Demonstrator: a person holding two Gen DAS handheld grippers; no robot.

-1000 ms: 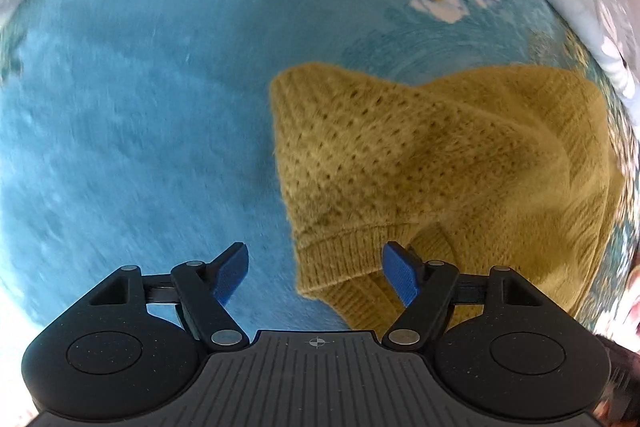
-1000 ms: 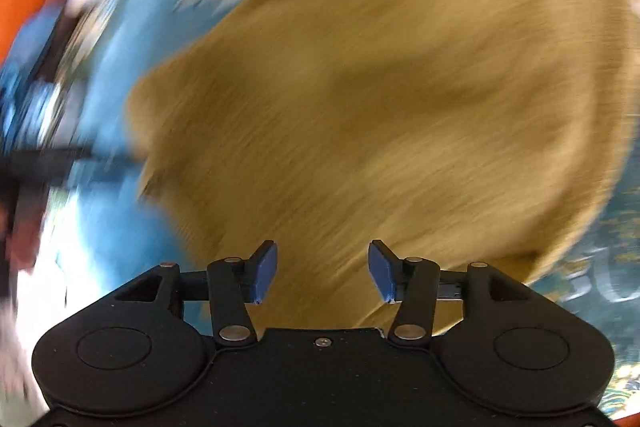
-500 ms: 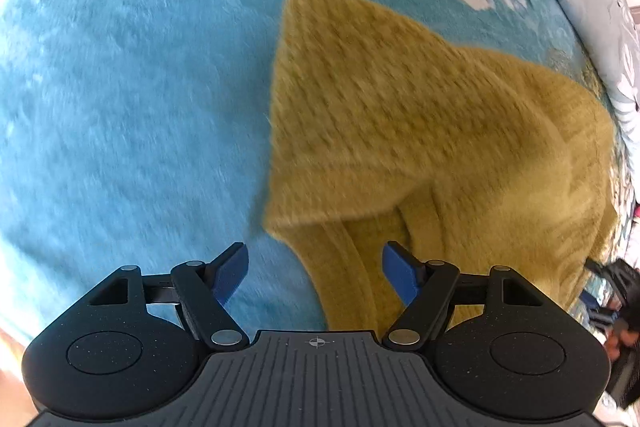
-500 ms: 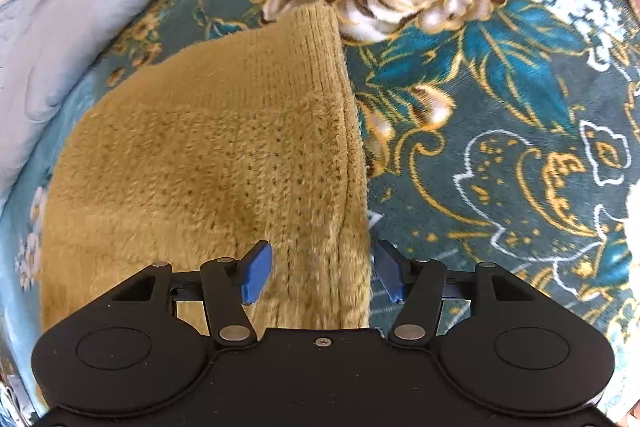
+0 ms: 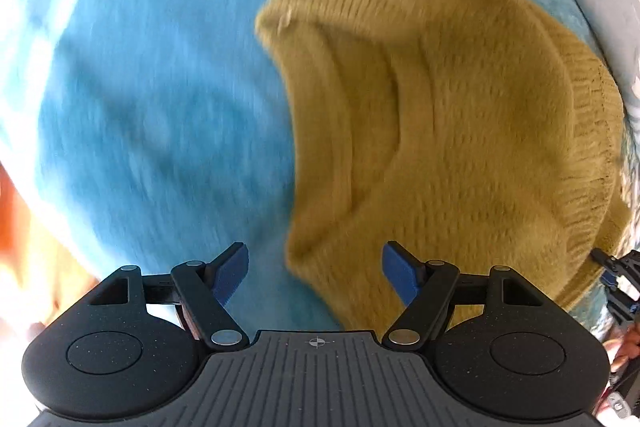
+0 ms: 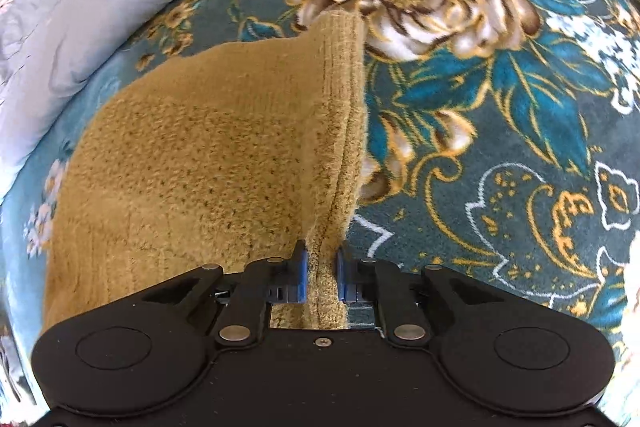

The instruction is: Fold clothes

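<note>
A mustard-yellow knitted sweater (image 5: 440,107) lies partly folded on a blue plush blanket (image 5: 160,87). My left gripper (image 5: 316,267) hovers open above the sweater's near folded corner, and its blue pads touch nothing. In the right wrist view the sweater (image 6: 200,155) spreads to the left, with its ribbed edge running down the middle. My right gripper (image 6: 322,259) is closing its jaws, and the blue pads pinch that ribbed edge between them. The right gripper's tip (image 5: 618,279) also shows at the far right edge of the left wrist view.
The blanket (image 6: 500,147) turns dark teal with large cream and gold flowers on the right side. A grey quilt (image 6: 80,7) with white flowers lies along the far edge. The left wrist view is blurred by motion.
The left gripper slid sideways over the blanket, so the sweater's folded corner now sits between its open fingers. The right gripper's jaws went from wide apart to pinched on the ribbed edge.
</note>
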